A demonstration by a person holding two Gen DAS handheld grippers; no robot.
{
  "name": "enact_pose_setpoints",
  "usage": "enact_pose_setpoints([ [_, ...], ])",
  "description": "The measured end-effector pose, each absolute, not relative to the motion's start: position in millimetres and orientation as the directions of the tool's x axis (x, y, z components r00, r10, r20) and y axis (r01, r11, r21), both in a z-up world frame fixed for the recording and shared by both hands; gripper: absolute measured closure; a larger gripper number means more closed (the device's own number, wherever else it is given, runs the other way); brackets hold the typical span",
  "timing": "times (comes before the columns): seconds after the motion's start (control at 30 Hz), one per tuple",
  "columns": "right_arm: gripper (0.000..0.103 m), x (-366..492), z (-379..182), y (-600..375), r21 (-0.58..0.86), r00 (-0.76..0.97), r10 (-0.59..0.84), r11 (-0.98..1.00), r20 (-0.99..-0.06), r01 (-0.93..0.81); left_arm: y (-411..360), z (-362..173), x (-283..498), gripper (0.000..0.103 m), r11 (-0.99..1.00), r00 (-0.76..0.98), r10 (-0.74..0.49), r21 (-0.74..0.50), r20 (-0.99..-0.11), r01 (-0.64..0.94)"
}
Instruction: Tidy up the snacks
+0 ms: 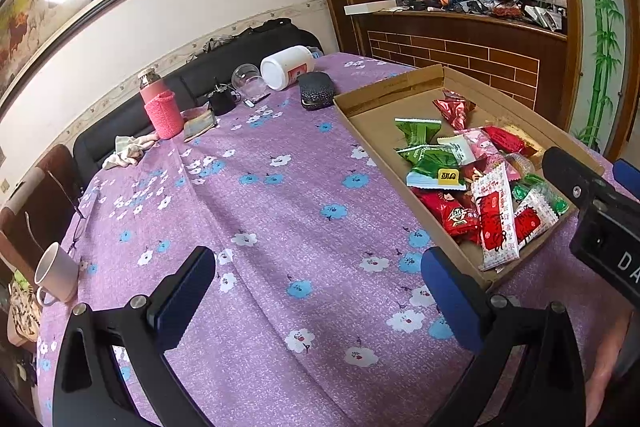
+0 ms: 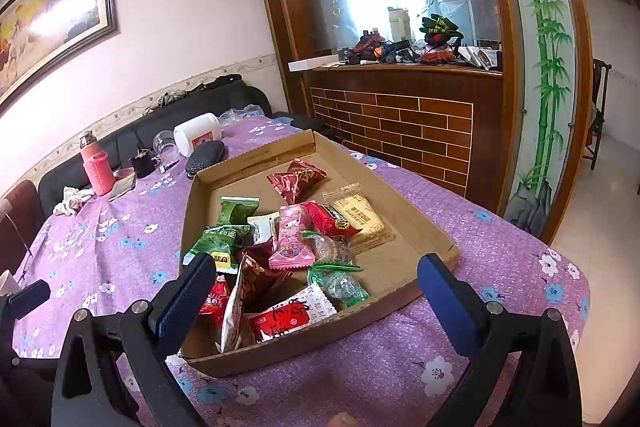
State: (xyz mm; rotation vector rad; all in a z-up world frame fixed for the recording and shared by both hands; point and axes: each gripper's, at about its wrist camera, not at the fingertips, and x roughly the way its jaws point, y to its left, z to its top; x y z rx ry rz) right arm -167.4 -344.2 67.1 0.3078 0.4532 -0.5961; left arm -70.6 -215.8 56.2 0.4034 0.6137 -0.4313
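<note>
On the purple floral tablecloth [image 2: 500, 239] sits a shallow cardboard tray [image 2: 416, 223], a flat box with low folded walls, holding a loose heap of wrapped snacks [image 2: 280, 251]. Among them are crinkly green packets [image 2: 218, 245], a pink packet with a cartoon figure [image 2: 292, 243], a dark red pillow pack [image 2: 296, 179] toward 12 o'clock, a clear-wrapped pale biscuit [image 2: 360, 215] toward 2 o'clock, and a white-and-red sachet [image 2: 286, 319] leaning against the near wall at 6 o'clock.

The right gripper [image 2: 316, 291] hangs above the tray's near edge with its blue-padded fingers [image 2: 182, 299] spread wide and nothing between them; the heap lies straight ahead at 12 o'clock, its nearest packets framed by the two pads.

The left gripper [image 1: 320, 291] is likewise spread apart and empty over bare cloth, with the tray at about 2 o'clock, its near corner just beside the right-hand pad.

Farther back at 11 o'clock in the left view stand a pink bottle in a knitted sleeve [image 1: 160, 107], a white plastic jar on its side [image 1: 286, 67] and a dark oval case [image 1: 316, 91]. A white mug [image 1: 56, 275] sits at 9 o'clock.
</note>
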Motion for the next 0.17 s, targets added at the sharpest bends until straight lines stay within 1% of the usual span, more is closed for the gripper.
enact_pose_setpoints([
  [0.17,0.001,-165.0,66.6,-342.0,0.148,0.737,-0.465,0.789,-0.490,0.596,-214.2,56.1,-70.5,0.001,0.839,0.732,-0.262,0.226,-0.629,0.494],
])
